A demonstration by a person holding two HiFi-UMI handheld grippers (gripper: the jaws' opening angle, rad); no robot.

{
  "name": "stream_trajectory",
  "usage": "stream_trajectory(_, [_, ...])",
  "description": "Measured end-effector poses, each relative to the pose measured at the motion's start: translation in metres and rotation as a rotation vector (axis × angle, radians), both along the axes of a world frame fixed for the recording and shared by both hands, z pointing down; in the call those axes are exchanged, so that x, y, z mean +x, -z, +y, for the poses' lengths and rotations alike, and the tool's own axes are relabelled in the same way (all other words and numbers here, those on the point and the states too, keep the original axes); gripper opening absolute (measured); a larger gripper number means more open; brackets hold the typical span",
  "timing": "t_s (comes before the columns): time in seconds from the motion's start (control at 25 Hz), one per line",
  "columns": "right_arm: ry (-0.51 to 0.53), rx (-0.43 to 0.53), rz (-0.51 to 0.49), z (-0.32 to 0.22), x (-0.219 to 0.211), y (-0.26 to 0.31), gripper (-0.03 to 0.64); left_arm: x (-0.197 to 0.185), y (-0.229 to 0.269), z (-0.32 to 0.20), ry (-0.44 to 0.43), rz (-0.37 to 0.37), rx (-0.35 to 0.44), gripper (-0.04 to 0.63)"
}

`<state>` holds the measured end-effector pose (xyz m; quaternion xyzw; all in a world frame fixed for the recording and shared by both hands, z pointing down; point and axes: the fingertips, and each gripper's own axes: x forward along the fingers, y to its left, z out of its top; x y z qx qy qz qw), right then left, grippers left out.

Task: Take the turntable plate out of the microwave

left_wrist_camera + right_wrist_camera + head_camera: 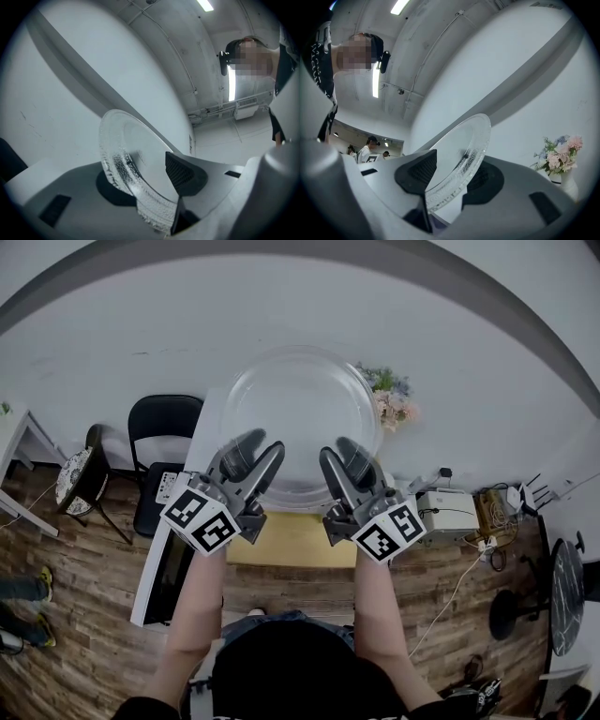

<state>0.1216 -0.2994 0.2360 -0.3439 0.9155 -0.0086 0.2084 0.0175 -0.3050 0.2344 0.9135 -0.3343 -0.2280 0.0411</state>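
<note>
The glass plate (pixel 302 409) is out of the microwave, held up before the wall with its near rim pinched by the left claw (pixel 260 451) and right claw (pixel 342 457); next, probably, carry it level to the tabletop (pixel 291 542).

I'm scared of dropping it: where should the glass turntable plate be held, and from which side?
Grip the glass plate by its textured rim, coming from the near edge, one finger on each face. It is wide, thin and shallow, so only the edge fits between the fingers. The left gripper and right gripper hold it so, spaced apart, which should keep it from tipping.
</note>
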Motion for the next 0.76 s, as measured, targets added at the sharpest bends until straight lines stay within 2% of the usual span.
stream_trajectory(0.76, [0.003, 0.017, 0.000, 0.010, -0.002, 0.008, 0.173, -0.002, 0.007, 0.010, 0.003, 0.010, 0.005, 0.175])
